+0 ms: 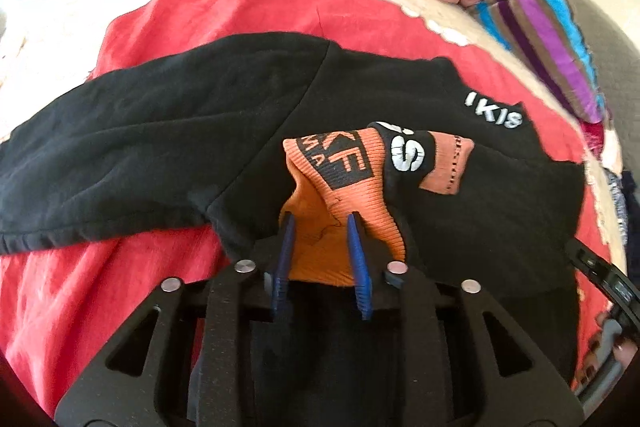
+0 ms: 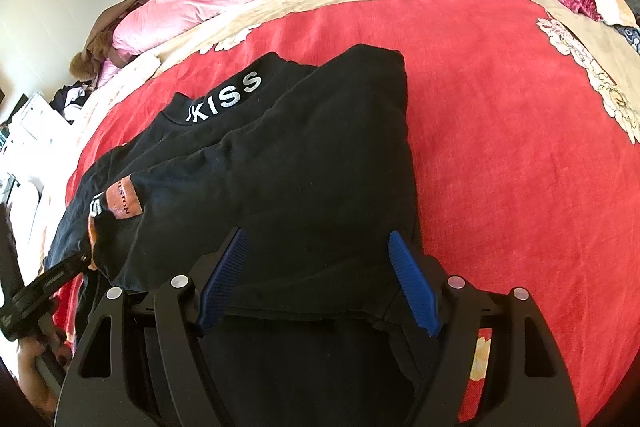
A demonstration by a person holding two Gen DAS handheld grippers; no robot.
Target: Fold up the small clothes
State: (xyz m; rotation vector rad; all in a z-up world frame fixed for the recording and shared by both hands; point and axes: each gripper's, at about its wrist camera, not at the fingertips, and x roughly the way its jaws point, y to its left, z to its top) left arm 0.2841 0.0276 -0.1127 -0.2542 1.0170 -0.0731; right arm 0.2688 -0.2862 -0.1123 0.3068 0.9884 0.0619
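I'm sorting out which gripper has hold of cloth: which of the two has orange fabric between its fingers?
The left gripper: the orange ribbed cuff runs between its blue fingers. The right gripper stands wide over plain black sweatshirt cloth.

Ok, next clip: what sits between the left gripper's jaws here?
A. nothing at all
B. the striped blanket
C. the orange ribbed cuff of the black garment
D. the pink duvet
C: in the left wrist view the orange ribbed cuff of the black garment lies between the blue jaws of the left gripper.
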